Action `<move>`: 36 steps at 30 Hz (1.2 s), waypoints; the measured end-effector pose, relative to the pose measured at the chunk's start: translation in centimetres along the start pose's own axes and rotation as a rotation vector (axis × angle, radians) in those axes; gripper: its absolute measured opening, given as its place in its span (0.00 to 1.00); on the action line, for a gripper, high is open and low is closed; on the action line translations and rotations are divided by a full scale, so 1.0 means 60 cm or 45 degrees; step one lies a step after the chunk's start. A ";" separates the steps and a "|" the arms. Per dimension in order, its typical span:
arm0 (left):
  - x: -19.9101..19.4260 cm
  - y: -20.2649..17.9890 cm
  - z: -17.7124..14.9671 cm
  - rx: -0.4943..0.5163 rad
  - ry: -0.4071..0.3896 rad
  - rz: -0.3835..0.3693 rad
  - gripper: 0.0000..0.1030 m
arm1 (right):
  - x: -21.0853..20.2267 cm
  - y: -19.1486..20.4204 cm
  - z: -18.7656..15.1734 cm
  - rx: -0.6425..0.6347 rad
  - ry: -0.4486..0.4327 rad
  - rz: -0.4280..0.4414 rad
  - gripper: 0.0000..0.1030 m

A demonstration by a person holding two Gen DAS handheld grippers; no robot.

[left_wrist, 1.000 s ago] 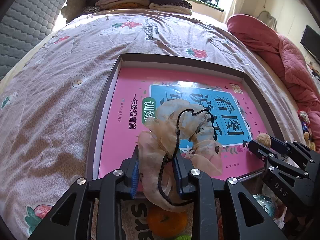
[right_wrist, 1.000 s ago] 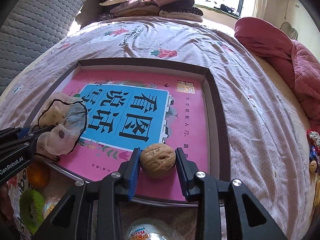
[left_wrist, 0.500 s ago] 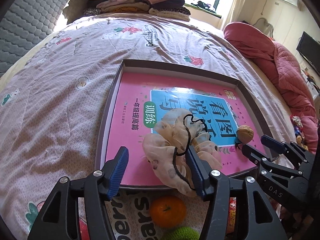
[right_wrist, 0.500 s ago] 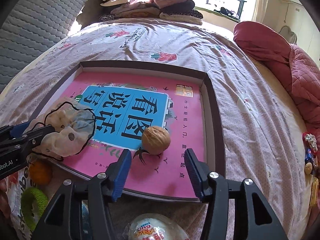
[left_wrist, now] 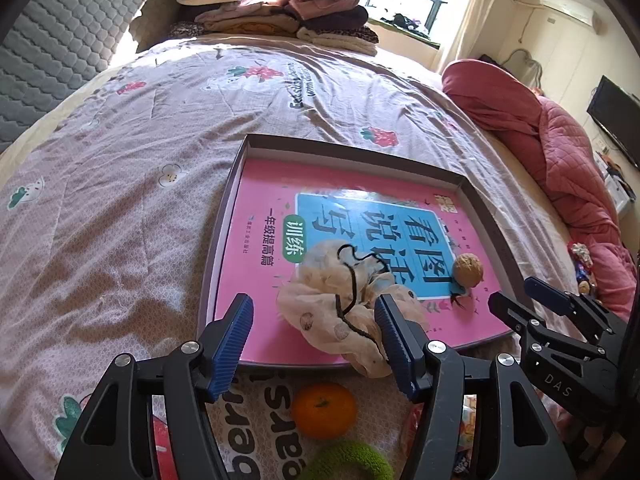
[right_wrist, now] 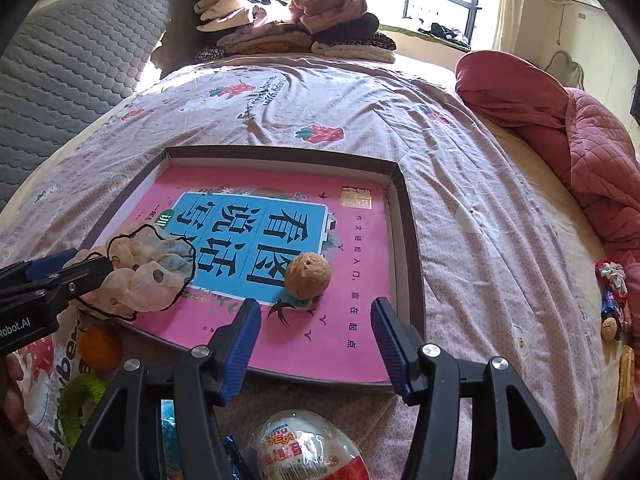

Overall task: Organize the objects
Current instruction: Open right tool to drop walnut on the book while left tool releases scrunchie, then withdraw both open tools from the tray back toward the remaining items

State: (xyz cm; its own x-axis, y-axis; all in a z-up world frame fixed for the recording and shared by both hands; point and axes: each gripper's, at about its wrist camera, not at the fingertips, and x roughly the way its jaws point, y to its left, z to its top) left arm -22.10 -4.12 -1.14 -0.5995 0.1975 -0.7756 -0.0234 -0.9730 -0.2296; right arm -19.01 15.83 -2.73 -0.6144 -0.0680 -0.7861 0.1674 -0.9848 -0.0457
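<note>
The walnut, set loose on the glossy book in the tray near the scrunchie, could be rolled or the scrunchie snagged off the near rim if brushed by the opening, empty left hand-held gripper or right hand-held gripper.

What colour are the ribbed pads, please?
Blue pads, clearest in the right wrist view.
</note>
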 end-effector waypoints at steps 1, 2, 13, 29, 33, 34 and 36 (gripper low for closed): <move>-0.003 0.000 0.000 0.000 -0.001 -0.003 0.63 | -0.003 -0.001 -0.001 0.004 -0.003 0.006 0.55; -0.008 0.000 0.001 -0.002 -0.009 -0.003 0.63 | -0.007 -0.002 -0.001 0.009 -0.006 0.015 0.55; -0.049 -0.009 0.022 0.019 -0.081 0.007 0.63 | -0.044 0.006 0.001 -0.010 -0.053 0.018 0.55; -0.117 -0.019 -0.004 0.026 -0.134 -0.020 0.69 | -0.115 0.016 -0.002 -0.022 -0.146 0.045 0.55; -0.136 -0.024 -0.022 0.036 -0.147 -0.030 0.69 | -0.134 0.019 -0.014 -0.030 -0.168 0.061 0.55; -0.139 -0.026 -0.026 0.039 -0.147 -0.032 0.69 | -0.138 0.020 -0.017 -0.032 -0.172 0.064 0.55; -0.148 -0.029 -0.035 0.047 -0.153 -0.040 0.69 | -0.148 0.021 -0.023 -0.036 -0.185 0.069 0.55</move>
State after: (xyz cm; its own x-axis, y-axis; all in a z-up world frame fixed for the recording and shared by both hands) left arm -15.07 -3.94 4.90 -0.6893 0.2143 -0.6921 -0.0716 -0.9707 -0.2292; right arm -12.29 15.38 3.35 -0.7088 -0.1451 -0.6903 0.2237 -0.9743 -0.0249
